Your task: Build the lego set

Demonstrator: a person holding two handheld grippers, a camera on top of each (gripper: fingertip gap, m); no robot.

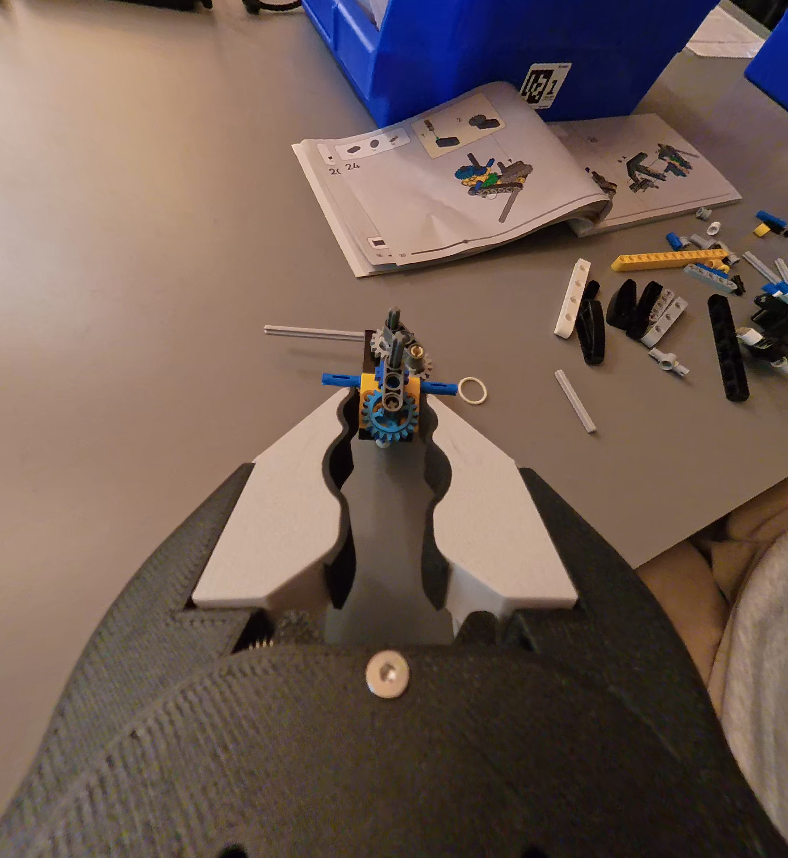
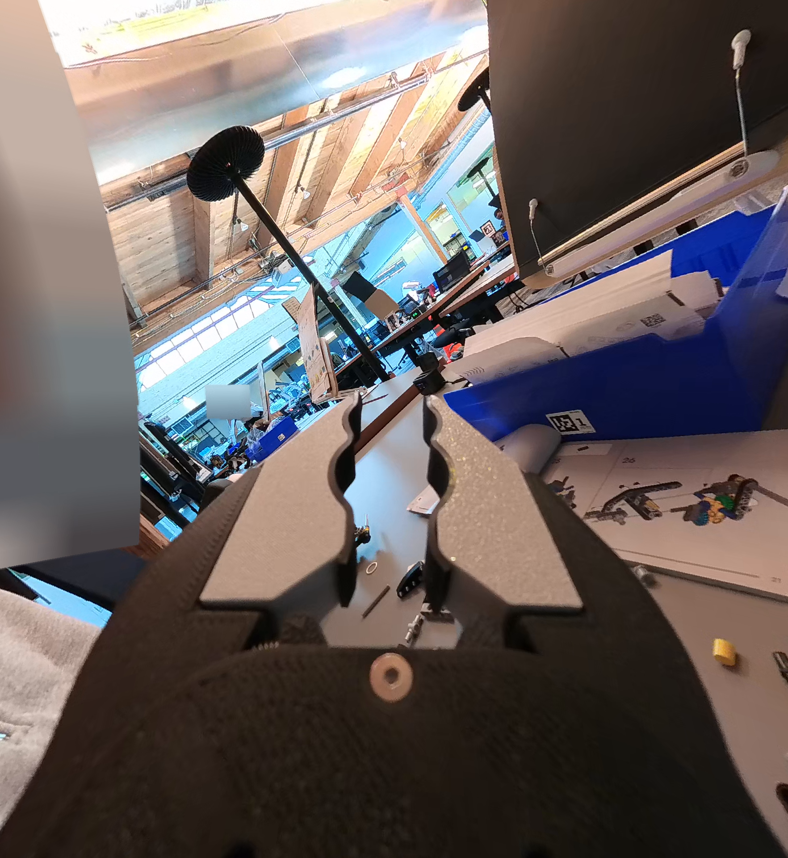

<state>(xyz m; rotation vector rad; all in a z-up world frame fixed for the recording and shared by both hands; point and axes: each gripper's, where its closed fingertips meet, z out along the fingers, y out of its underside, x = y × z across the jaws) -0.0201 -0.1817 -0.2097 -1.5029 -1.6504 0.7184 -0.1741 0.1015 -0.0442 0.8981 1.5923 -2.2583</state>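
Observation:
My left gripper (image 1: 390, 404) is shut on a small lego assembly (image 1: 392, 394): a yellow block with a blue gear in front, blue axles out both sides and grey beams and gears on top, held just over the grey table (image 1: 127, 278). A thin grey rod (image 1: 313, 332) sticks out to the left behind it. My right gripper (image 2: 393, 408) is open and empty, tilted upward above the table. Between its fingers a bit of the assembly (image 2: 363, 534) shows. The open instruction booklet (image 1: 452, 185) lies beyond the assembly and also shows in the right wrist view (image 2: 707, 510).
A white ring (image 1: 472, 391) and a short grey axle (image 1: 575, 401) lie right of the assembly. A pile of loose pieces (image 1: 707, 302) with a long yellow beam (image 1: 668, 260) sits at right. Blue bins (image 1: 499, 46) stand behind the booklet. A person's clothing (image 1: 777, 650) is at the table edge. There is about 35 cm between the tips of the two grippers.

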